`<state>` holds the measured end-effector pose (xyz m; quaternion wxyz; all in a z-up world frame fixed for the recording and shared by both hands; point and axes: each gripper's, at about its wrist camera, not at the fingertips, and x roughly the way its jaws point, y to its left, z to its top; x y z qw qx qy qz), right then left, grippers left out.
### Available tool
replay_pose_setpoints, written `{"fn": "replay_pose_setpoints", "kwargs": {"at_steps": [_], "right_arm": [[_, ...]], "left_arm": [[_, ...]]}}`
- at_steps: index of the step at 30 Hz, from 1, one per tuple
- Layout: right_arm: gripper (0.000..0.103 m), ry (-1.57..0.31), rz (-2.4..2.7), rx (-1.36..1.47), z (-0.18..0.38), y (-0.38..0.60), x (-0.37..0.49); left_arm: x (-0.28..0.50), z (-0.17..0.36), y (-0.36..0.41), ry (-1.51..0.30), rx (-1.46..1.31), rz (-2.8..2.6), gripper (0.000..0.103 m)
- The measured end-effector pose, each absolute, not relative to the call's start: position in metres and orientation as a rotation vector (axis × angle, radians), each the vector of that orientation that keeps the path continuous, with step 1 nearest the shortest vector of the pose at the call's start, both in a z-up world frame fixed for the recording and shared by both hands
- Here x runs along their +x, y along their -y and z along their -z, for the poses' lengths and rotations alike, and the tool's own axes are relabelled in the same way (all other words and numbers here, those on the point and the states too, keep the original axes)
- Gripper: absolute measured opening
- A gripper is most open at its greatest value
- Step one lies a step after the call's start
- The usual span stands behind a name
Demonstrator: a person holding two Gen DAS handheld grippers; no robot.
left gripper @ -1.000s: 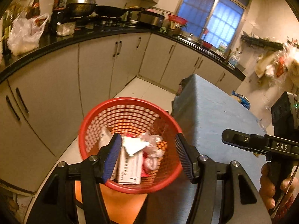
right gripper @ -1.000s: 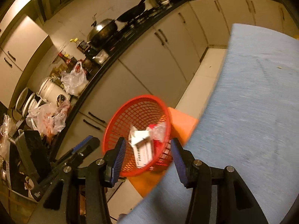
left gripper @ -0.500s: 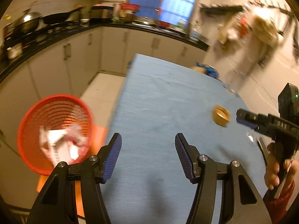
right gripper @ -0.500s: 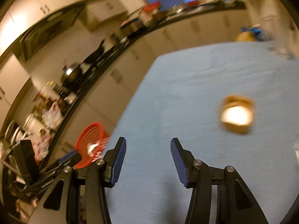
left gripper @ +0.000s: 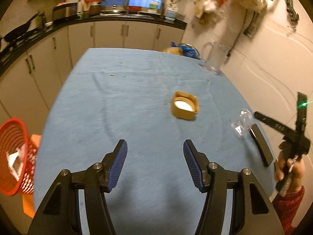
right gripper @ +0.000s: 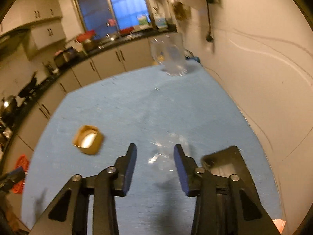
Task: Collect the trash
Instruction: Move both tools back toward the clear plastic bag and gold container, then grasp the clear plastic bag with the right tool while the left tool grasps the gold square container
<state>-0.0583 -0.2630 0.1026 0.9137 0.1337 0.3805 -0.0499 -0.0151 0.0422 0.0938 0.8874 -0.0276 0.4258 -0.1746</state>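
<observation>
- Your left hand-held gripper hangs over the near part of the blue cloth-covered counter, its blue-padded jaws spread wide and holding nothing.
- Your right hand-held gripper is also released, jaws apart; a crumpled piece of clear plastic lies on the counter between its fingertips, blurred, and you cannot tell whether the pads touch it.
- The small tan square cardboard box sits open side up mid-counter, well ahead of your left gripper.
- The red mesh plastic basket stands off the counter's left edge with white scraps inside.
- A clear glass pitcher stands at the far right corner.
</observation>
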Motion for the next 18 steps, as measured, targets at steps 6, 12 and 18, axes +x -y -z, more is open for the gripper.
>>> {"fn": "replay_pose_setpoints", "kwargs": {"at_steps": [6,12,18], "right_arm": [[0.009,-0.848,0.148,0.208,-0.077,0.262,-0.041],[0.005,-0.795,0.148,0.194,-0.080,0.261,-0.056],[0.005,-0.747,0.062,0.238,-0.091,0.253,-0.062]], "left_arm": [[0.016,-0.086,-0.016,-0.931,-0.058,0.385,0.059],[0.050,-0.080,0.000,-0.970,-0.093,0.398,0.059],[0.098,-0.066,0.029,-1.014,-0.080,0.388,0.058]]}}
